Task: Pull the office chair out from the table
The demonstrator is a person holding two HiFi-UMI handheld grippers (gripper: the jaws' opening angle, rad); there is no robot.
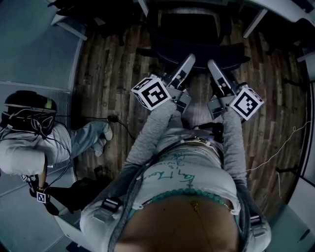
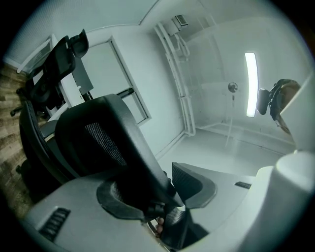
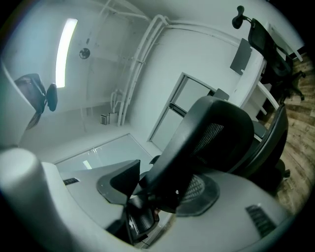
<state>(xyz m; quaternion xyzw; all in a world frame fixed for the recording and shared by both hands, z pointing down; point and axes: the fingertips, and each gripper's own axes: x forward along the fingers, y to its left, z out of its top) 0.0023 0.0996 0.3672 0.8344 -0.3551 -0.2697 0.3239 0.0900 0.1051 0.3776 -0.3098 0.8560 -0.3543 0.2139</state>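
Head view: forearms stretched forward, left gripper (image 1: 188,61) and right gripper (image 1: 212,65) at chair (image 1: 193,30).

Table (image 1: 288,7) mostly beyond head view's top edge, far end of office chair (image 1: 189,29) beneath it

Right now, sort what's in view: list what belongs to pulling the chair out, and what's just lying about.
For the job:
- office chair
- table that it stands at
- left gripper and right gripper, jaws on either side of the chair's back edge

Just about:
- black cable on the floor
- second office chair
- seated bystander
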